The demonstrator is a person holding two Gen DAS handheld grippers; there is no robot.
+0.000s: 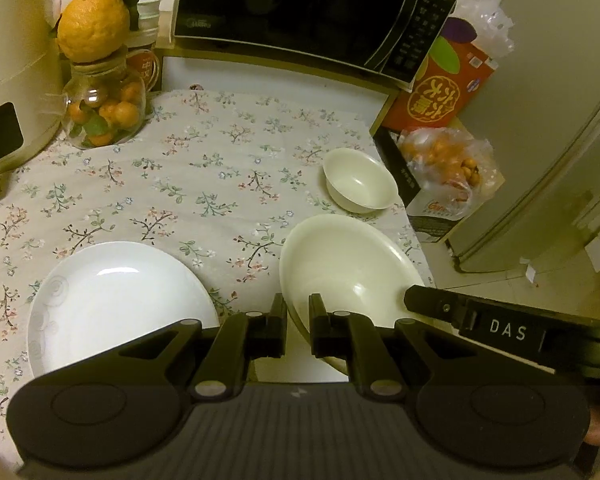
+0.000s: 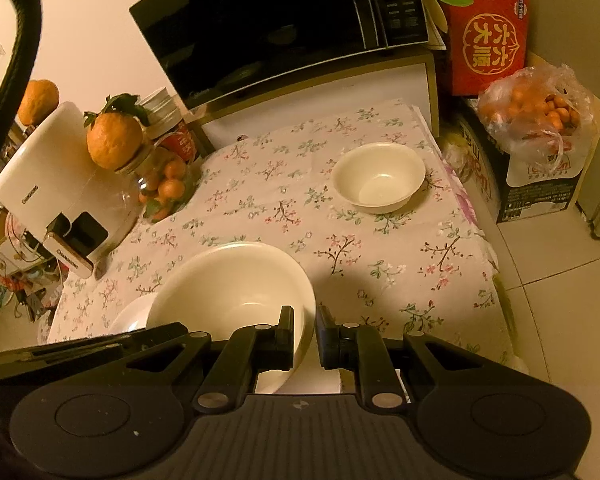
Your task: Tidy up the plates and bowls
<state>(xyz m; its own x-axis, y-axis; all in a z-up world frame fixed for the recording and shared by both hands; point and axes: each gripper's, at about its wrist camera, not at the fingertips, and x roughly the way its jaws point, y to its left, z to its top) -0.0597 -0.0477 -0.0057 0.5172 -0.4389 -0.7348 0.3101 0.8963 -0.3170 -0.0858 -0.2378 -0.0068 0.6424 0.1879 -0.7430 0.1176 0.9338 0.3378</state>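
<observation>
Both views are lit by dim, warm yellowish indoor light, and the right wrist view is tinted more orange. Soft highlights are seen inside the white plate (image 1: 112,300) and the large bowl (image 2: 236,292). A broad dark shadow is cast on the flowered tablecloth (image 2: 380,248) just beside that bowl. Faint reflections are shown on the microwave door (image 1: 284,0). Straight edges are bent by fisheye distortion, and the corners are darkened. The focus is slightly soft throughout.

Cloth (image 1: 220,168) middle bare, open passage. Jar (image 1: 104,116) and white appliance (image 1: 16,64) block left; microwave (image 1: 300,8) overhangs rear; small bowl (image 1: 359,186) near right edge.
</observation>
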